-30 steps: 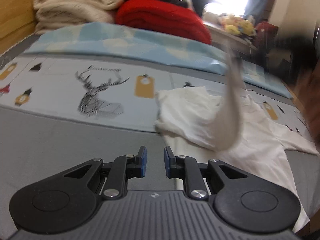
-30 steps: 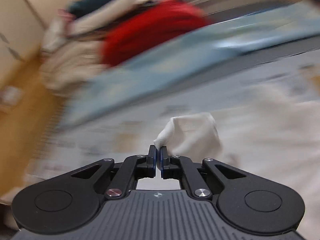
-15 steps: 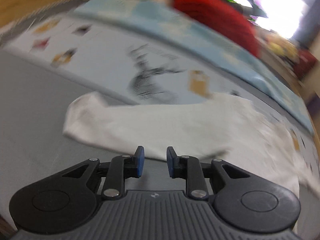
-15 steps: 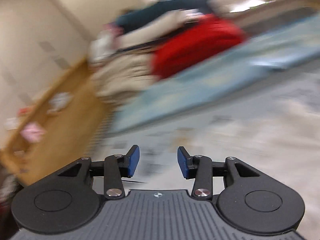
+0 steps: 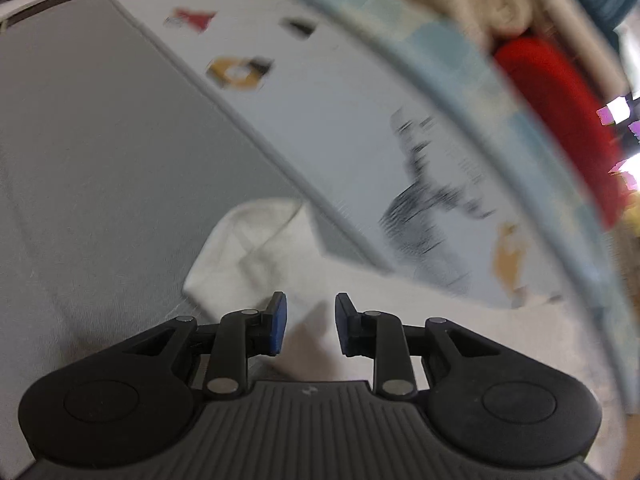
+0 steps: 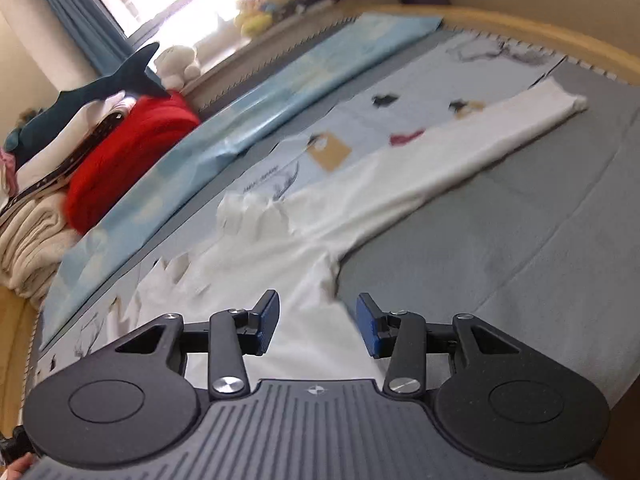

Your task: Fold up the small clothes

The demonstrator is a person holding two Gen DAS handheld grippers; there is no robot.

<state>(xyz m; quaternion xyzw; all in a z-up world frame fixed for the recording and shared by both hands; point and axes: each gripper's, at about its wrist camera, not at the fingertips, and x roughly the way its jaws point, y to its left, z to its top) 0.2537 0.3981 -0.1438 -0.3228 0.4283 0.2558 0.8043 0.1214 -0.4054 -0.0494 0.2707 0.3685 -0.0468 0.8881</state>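
A white long-sleeved garment (image 6: pixel 360 208) lies spread on the bed, one sleeve (image 6: pixel 540 116) stretched out to the upper right. My right gripper (image 6: pixel 317 322) hovers over the garment's body near the armpit, open, with nothing pinched. In the left wrist view the end of the other sleeve (image 5: pixel 256 248) lies on the grey cover. My left gripper (image 5: pixel 307 320) points down over it, its jaws opening. White cloth shows in the gap below them, but the pads do not press on it.
The bed has a grey cover (image 6: pixel 520 240) and a printed pale sheet (image 5: pixel 340 120). Along the back lie a folded light-blue sheet (image 6: pixel 280 92), a red blanket (image 6: pixel 128 148), beige blankets (image 6: pixel 28 236) and a plush shark (image 6: pixel 100 88). A wooden bed edge (image 6: pixel 520 28) curves round.
My right gripper let go of the white cloth it pinched, opened and swung across over the garment's body. My left gripper sank and rolled toward the sleeve end, its jaws a little wider.
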